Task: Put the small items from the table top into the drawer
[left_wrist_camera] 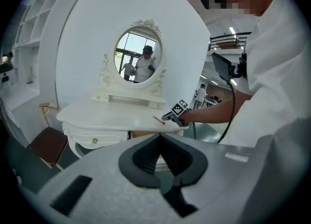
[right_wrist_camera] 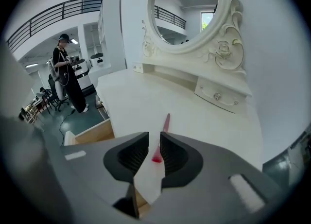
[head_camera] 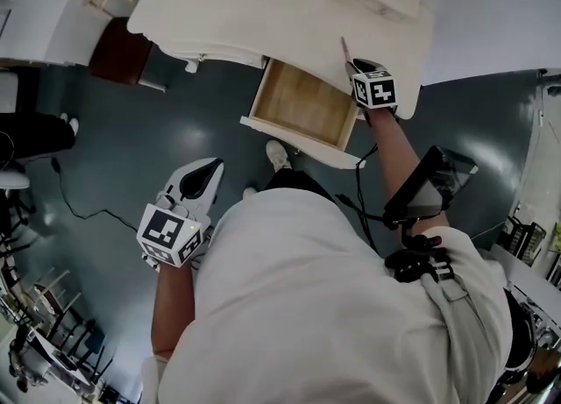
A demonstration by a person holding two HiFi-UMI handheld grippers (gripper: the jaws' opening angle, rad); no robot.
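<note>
Our right gripper [right_wrist_camera: 154,143] hovers with jaws narrowly apart around the near end of the red stick [right_wrist_camera: 165,120], the drawer [right_wrist_camera: 91,134] just to its left. Close off-centre and the thin stick could skid away. The left gripper [left_wrist_camera: 158,139] hangs closed and empty.

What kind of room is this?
Probably a big hall staged like a bedroom corner: a white dressing table with an oval mirror, yet an upstairs railing and another person behind.
</note>
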